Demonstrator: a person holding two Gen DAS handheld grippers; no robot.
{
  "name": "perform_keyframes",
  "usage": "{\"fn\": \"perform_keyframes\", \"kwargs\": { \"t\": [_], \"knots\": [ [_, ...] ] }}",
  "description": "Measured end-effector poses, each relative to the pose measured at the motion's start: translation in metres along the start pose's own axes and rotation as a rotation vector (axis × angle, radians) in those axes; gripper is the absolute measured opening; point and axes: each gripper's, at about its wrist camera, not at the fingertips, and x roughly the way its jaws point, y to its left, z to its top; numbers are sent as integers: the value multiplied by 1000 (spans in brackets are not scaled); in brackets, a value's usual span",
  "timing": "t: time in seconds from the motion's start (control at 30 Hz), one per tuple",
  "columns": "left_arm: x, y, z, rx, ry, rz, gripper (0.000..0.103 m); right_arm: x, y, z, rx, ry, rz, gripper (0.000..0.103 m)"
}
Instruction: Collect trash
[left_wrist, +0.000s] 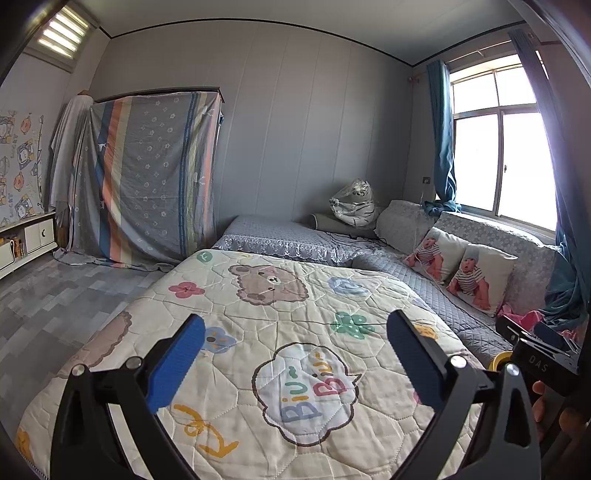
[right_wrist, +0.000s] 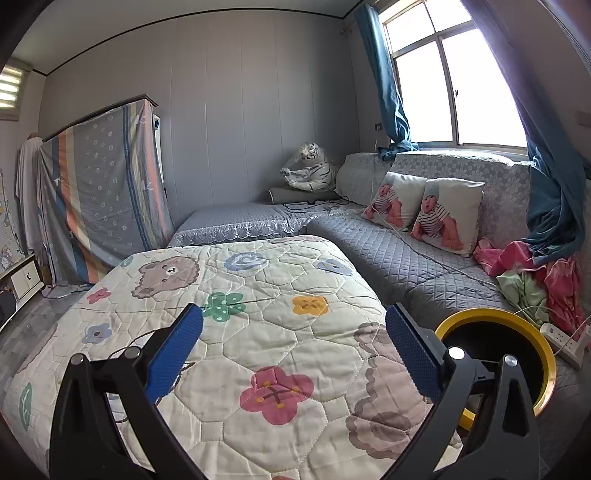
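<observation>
A yellow-rimmed round bin (right_wrist: 546, 347) with a dark inside stands at the lower right in the right wrist view, just right of my right gripper (right_wrist: 295, 343). That gripper is open, its blue pads wide apart over a cartoon quilt (right_wrist: 258, 332), nothing between them. My left gripper (left_wrist: 295, 350) is open too, hovering over the same quilt (left_wrist: 295, 295) with nothing held. At the left view's right edge shows the other gripper's black body (left_wrist: 539, 358), a hand (left_wrist: 543, 402) on it, and a sliver of the bin's yellow rim (left_wrist: 500, 360). No loose trash shows on the quilt.
A grey quilted sofa (right_wrist: 388, 251) carries two baby-print pillows (right_wrist: 443, 214), pink and green cloth (right_wrist: 528, 273) and a white power strip (right_wrist: 565, 341) with cables. A bagged plush tiger (right_wrist: 310, 166) sits in the corner. A sheet-draped wardrobe (left_wrist: 147, 173) stands left, with grey floor (left_wrist: 55, 295) beside the bed.
</observation>
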Motion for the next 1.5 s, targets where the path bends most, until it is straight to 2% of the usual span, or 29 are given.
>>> {"fn": "perform_keyframes", "kwargs": {
  "t": [1.5],
  "knots": [
    [11, -12, -3, 17, 16, -28, 95, 7, -2, -6, 38, 40, -2, 95]
  ]
}}
